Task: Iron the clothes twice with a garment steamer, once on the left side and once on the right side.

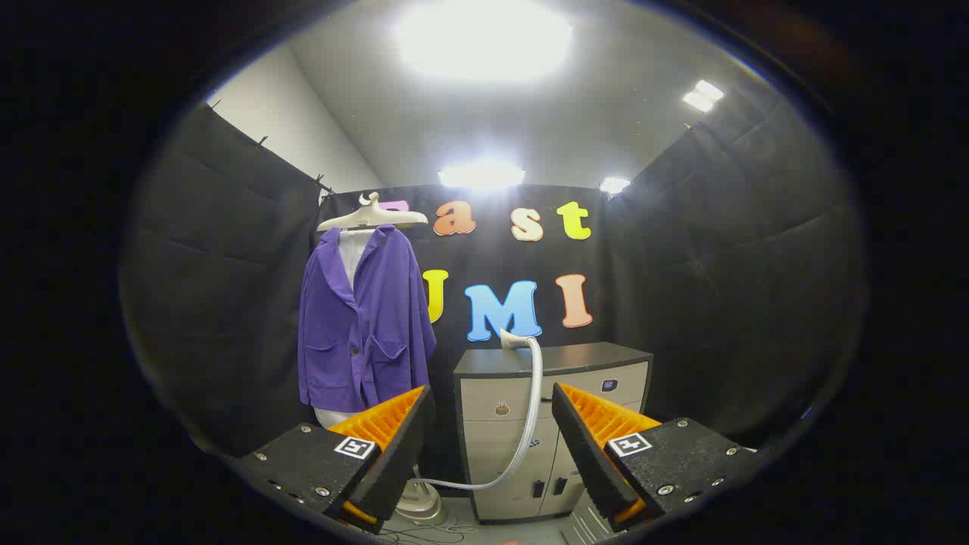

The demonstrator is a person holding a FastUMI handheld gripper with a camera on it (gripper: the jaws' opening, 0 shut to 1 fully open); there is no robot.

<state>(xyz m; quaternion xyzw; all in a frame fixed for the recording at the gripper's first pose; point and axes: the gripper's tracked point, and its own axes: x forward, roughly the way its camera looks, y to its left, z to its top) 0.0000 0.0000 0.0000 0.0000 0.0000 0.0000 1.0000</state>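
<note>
Claw (pixel 492 431) spread wide, nothing between the fingers, nothing gripped. Fingers (pixel 394 446) aimed level into the booth, well short of everything ahead.

Purple jacket (pixel 363 325) beyond and above the left finger, hanging on a pale hanger (pixel 372 217) against the black cloth wall. Front facing the claw, lapels open over a white form (pixel 352 253), two patch pockets low down, one dark button at the middle. Hem just above the left fingertip in view, but far behind it, not touching. White bottom of the form peeking out under the hem, right beside the left finger.

Steamer hose (pixel 530 409) straight ahead through the gap between the fingers. Steamer head (pixel 515 341) resting on top of a cabinet (pixel 553 431), near its back left corner, nozzle end pointing left. Hose dropping from the head down the cabinet front, curving left along the floor toward a rounded pale base (pixel 420 503), partly hidden behind the left finger. Cannot tell more of that base.

Cabinet beyond the fingers, dark top, light drawer fronts, slightly toward the right finger. Small stickers on the drawers, too small to make out.

Thin cables on the floor (pixel 424 534) just ahead of and below the left finger.
</note>
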